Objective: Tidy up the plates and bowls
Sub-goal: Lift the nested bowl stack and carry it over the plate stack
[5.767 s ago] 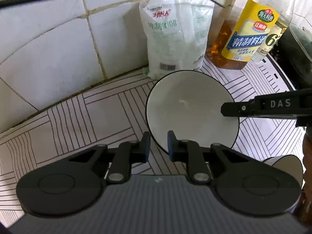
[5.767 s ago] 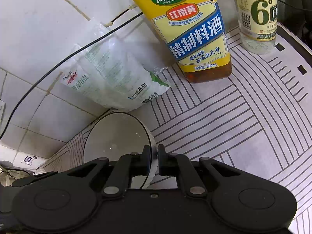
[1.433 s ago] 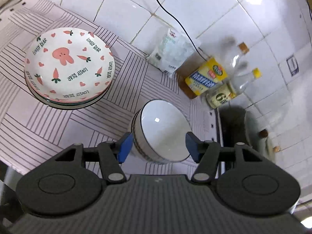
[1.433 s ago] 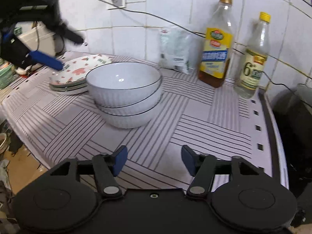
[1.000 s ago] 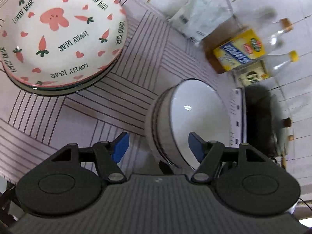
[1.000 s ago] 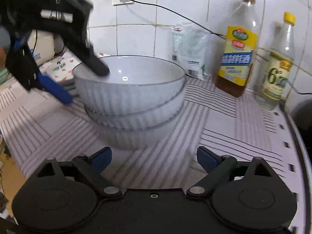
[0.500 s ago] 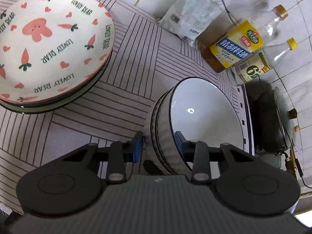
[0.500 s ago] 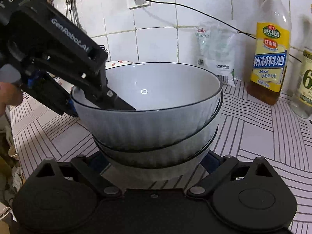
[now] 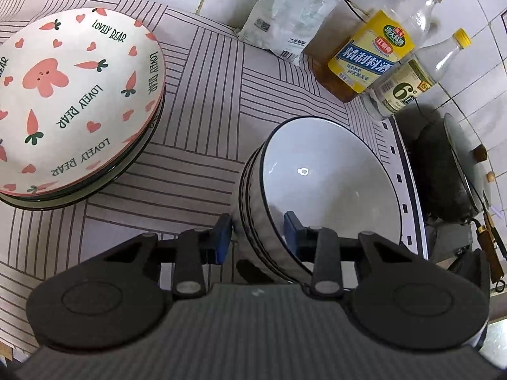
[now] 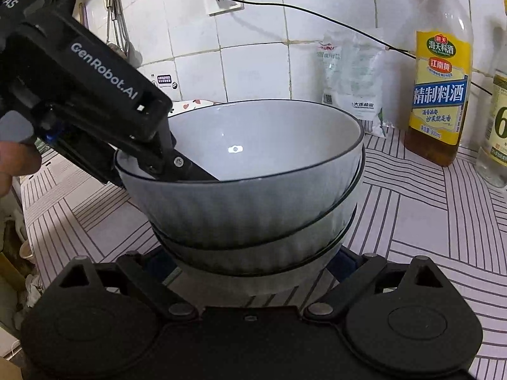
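Right claw (image 10: 253, 261): jaws spread wide around the foot of the lowest bowl; the pads are hidden behind it, so I cannot tell whether they press. Left claw (image 9: 256, 237): jaws have just been closing with the near wall of the bowls (image 9: 332, 183) between them, one finger inside and one outside, and it reads as clenched on that wall. A hand (image 10: 12, 164) carries it. The bowls number three, nested, near the right edge of the bench (image 9: 202, 95); the top one sits tilted in the stack. Judgement: the step is moving or squaring the stack. It should be done with the foot supported from below, the rim grip kept firm but not twisting, and both claws moved together so the tilted bowl does not slide out. Plates (image 9: 73, 95): one patterned on top, at least two rims beneath, stacked toward the left edge, well apart from the bowls. At the back right corner stand two bottles (image 9: 367, 60), with one bag (image 9: 291, 15) beside them against the wall.
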Tool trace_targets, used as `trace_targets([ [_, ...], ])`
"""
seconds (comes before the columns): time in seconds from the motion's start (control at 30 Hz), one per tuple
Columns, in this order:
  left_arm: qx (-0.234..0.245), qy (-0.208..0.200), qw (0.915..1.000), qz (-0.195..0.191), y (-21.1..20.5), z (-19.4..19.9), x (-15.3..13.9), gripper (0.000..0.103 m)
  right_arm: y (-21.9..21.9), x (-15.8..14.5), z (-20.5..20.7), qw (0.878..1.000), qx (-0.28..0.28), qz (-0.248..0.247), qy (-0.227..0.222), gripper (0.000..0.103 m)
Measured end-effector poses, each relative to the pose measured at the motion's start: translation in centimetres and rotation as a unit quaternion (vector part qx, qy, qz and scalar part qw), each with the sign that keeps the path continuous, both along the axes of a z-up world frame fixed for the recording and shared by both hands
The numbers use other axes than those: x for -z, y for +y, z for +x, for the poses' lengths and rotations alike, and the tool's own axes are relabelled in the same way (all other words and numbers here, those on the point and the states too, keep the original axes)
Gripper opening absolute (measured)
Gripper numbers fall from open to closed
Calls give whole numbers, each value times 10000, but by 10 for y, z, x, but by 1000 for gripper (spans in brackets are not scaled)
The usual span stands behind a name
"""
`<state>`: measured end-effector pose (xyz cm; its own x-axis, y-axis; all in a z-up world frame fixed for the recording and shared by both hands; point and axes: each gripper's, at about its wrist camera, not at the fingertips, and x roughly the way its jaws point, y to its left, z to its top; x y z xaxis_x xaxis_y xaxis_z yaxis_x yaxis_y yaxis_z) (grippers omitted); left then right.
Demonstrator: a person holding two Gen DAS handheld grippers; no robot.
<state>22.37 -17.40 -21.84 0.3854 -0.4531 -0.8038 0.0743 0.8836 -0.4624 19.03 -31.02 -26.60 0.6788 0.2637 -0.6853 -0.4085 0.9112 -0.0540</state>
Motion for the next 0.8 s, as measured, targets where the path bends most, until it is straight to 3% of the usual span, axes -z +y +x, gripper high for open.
trace_targets([
  [0.4,-29,-202,9997,-106,24,-14,-29,34,18,-22,-17,9980,-347,-44,-535,97],
  [0.8,-105,-835,9960,285,90,-21,-113,34,92,-73,-7,9905,-822,184,-1085,97],
])
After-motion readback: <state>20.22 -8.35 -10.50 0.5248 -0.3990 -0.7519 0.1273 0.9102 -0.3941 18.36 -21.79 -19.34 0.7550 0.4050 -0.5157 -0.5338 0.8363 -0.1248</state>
